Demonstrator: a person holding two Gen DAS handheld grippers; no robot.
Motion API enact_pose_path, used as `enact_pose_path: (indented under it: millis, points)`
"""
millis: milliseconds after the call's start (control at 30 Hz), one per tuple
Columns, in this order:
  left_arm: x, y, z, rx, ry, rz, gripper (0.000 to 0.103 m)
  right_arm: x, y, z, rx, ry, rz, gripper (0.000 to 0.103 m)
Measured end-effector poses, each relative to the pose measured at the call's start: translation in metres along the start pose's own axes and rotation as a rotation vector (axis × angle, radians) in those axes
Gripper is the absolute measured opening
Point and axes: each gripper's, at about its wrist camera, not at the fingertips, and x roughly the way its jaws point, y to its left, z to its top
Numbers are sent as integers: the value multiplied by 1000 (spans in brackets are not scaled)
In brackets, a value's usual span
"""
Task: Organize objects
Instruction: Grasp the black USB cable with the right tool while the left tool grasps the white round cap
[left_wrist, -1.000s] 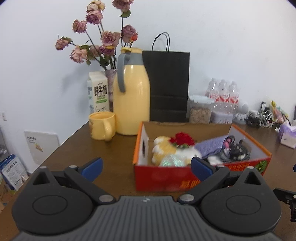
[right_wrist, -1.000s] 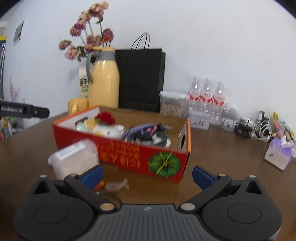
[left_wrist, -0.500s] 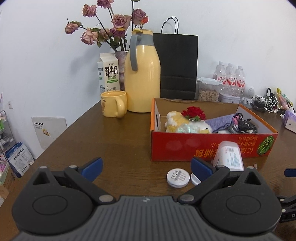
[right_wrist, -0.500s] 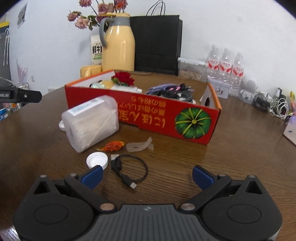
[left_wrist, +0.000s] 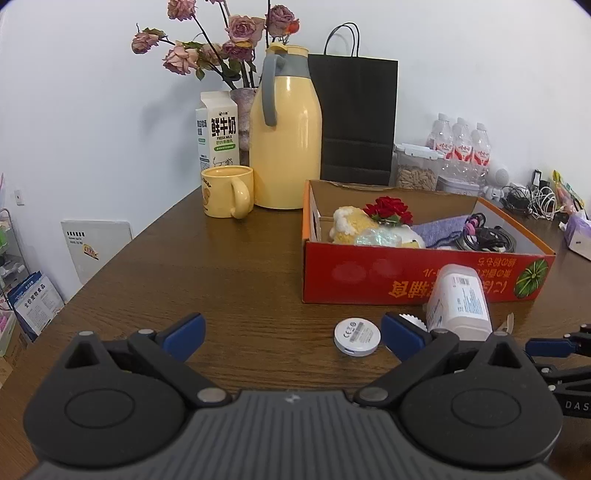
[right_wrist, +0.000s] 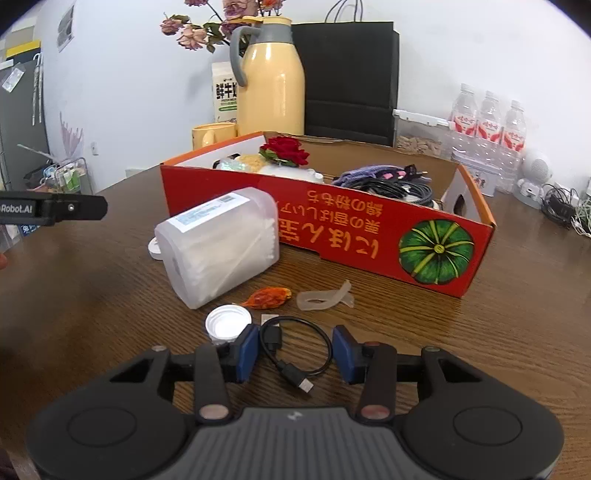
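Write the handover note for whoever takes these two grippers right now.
Right gripper: jaws closing around the short black cable lying on the table; pads not yet on it.
Left gripper: open, empty, low over the table just left of a white round disc.
Red box: already holds a red flower, a plush toy, purple cloth and coiled cords.
Still loose in front of the box: clear tub of cotton swabs on its side, white cap, orange wrapper, clear plastic strip, the disc, the cable.
Left to do: grip the cable, box it, then the rest.
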Motion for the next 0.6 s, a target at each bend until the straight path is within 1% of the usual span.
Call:
enact_pose_path:
  millis: [167,367,600]
  points:
    - [3,-1,-2,6,11,-2,103,2,-1,0,1,-7,22,40]
    - [7,0,-3,3,27,7,103,1,-3,-1,19,-18,18,37]
    - [15,3,-1,3,37,18,103,-5,-10,-2,65,-52,-1,36]
